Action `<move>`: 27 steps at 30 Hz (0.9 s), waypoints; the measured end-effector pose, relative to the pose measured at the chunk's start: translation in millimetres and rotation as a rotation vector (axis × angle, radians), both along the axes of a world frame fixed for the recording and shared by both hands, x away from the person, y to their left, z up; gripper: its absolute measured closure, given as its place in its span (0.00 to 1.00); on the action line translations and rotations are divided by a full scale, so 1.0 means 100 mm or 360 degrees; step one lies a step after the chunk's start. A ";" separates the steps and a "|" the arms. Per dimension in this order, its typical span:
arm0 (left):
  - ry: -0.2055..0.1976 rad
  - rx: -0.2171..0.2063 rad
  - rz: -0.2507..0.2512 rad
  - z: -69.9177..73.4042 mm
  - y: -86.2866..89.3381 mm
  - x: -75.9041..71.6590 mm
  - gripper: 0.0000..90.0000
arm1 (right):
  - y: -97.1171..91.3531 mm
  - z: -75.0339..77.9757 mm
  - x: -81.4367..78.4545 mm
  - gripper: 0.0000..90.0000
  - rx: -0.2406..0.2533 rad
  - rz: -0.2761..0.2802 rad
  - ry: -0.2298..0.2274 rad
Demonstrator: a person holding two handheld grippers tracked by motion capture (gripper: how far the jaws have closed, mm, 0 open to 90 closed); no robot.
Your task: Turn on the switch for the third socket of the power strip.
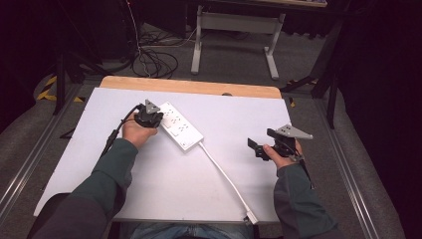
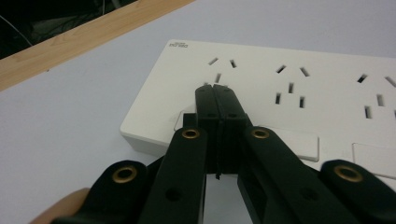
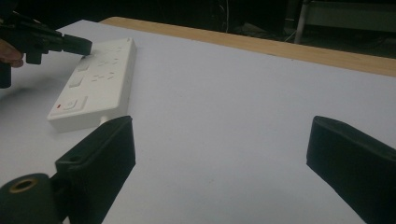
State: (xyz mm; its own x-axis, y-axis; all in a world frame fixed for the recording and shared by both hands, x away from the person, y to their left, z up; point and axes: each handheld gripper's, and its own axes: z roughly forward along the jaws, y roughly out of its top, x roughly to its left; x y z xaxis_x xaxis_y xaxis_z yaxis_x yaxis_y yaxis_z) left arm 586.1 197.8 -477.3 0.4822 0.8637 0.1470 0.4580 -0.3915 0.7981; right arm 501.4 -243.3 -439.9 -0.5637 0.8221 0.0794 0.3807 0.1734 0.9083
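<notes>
- The place looks like a lab or recording workspace rather than a home.
- A white sheet covers the surface point(image 1: 164, 179), leaving a bare strip of wood at its far edge.
- Black curtains close in both sides, so the room around it is dark.
- Loose cables point(image 1: 149, 59) lie coiled on the grey carpet behind.
- A second desk's grey metal frame point(image 1: 234, 30) stands further back.
- Yellow-and-black hazard tape point(image 1: 47, 89) marks the floor at the left.
</notes>
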 end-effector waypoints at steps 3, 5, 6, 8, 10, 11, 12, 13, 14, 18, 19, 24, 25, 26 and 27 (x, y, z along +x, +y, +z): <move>-0.0014 0.0023 0.0001 0.00 -0.01 -0.01 1.00 | 0.00 0.00 0.00 0.09 -0.0001 -0.0002 0.0002; -0.0027 0.0032 -0.0001 -0.01 -0.02 -0.01 1.00 | 0.00 0.00 0.00 0.09 0.0000 -0.0002 0.0003; -0.0030 0.0040 -0.0003 -0.01 -0.02 -0.01 1.00 | 0.00 0.00 0.00 0.09 -0.0003 -0.0004 0.0002; -0.0020 0.0048 -0.0011 -0.02 -0.03 -0.01 1.00 | 0.00 0.00 0.00 0.09 -0.0002 -0.0002 0.0003; -0.0009 0.0062 -0.0021 -0.01 -0.05 -0.03 1.00 | 0.00 0.00 0.00 0.09 -0.0004 -0.0007 0.0004; -0.0020 0.0081 -0.0015 -0.01 -0.06 -0.03 1.00 | 0.00 0.00 0.00 0.09 -0.0004 -0.0007 0.0004; -0.0023 0.0077 -0.0008 -0.01 -0.06 -0.04 1.00 | 0.00 0.00 0.00 0.09 -0.0005 -0.0007 0.0004; -0.0022 0.0061 -0.0009 -0.02 -0.06 -0.03 1.00 | 0.00 0.00 0.00 0.09 -0.0004 -0.0008 0.0005; -0.0029 0.0060 -0.0010 -0.02 -0.06 -0.04 1.00 | 0.00 0.00 0.00 0.09 -0.0004 -0.0010 0.0005; -0.0034 0.0034 -0.0002 -0.03 -0.06 -0.03 1.00 | -0.01 0.00 -0.01 0.09 -0.0003 -0.0011 0.0006; -0.0042 0.0041 0.0004 -0.03 -0.06 -0.02 1.00 | -0.01 0.00 -0.01 0.09 -0.0004 -0.0014 0.0008; -0.0062 -0.0017 0.0061 0.01 0.01 -0.02 1.00 | -0.01 0.00 -0.03 0.09 -0.0003 -0.0022 0.0001; -0.0080 -0.0029 0.0064 0.04 0.02 -0.03 1.00 | -0.01 0.00 -0.03 0.09 -0.0008 -0.0023 0.0002; -0.0090 -0.0053 0.0075 0.06 0.02 -0.04 1.00 | -0.01 0.00 -0.03 0.09 -0.0016 -0.0019 0.0002; -0.0102 -0.0072 0.0081 0.08 0.03 -0.04 1.00 | -0.01 0.00 -0.03 0.09 -0.0016 -0.0019 0.0003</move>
State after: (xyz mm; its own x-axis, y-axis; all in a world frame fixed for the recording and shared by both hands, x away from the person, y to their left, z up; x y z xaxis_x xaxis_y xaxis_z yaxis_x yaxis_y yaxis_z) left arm 581.8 200.6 -469.0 0.4282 0.8934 0.1364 0.4239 -0.3318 0.8427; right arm 498.6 -244.6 -440.1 -0.5540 0.8294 0.0723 0.3845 0.1779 0.9058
